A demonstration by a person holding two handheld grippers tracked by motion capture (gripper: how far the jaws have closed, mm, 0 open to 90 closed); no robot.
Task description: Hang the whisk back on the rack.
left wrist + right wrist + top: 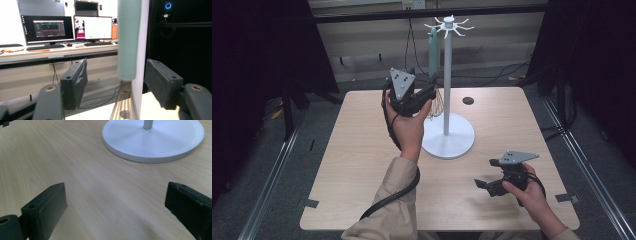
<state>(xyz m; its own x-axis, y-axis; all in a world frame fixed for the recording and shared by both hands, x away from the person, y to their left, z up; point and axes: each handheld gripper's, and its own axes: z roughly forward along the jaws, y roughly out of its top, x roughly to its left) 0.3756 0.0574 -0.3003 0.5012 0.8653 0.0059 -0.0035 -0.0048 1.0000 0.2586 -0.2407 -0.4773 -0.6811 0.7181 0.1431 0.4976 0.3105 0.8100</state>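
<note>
The whisk (433,70) hangs from a hook of the white stand (446,80), its pale green handle (127,40) upright just beside the pole (140,62) and its wire loops (438,104) dangling below, above the stand's round base (452,140). The left hand-held gripper (430,94) is raised at the height of the whisk's lower handle, gripped by the left hand (408,125) that reaches in from the near edge of the worktop (362,150). In the left gripper view its jaws stand apart on either side of the handle and the pole, with a clear gap between each pad (75,82) and the handle, so nothing is clamped; the handle's lower end and the top of the wires lie between them. The right hand-held gripper (486,181) sits low over the near right part of the worktop, well apart from the stand, held by the right hand (532,197). Its jaws are spread wide with only bare wood between them, and the base (153,140) lies beyond their tips in the right gripper view.
</note>
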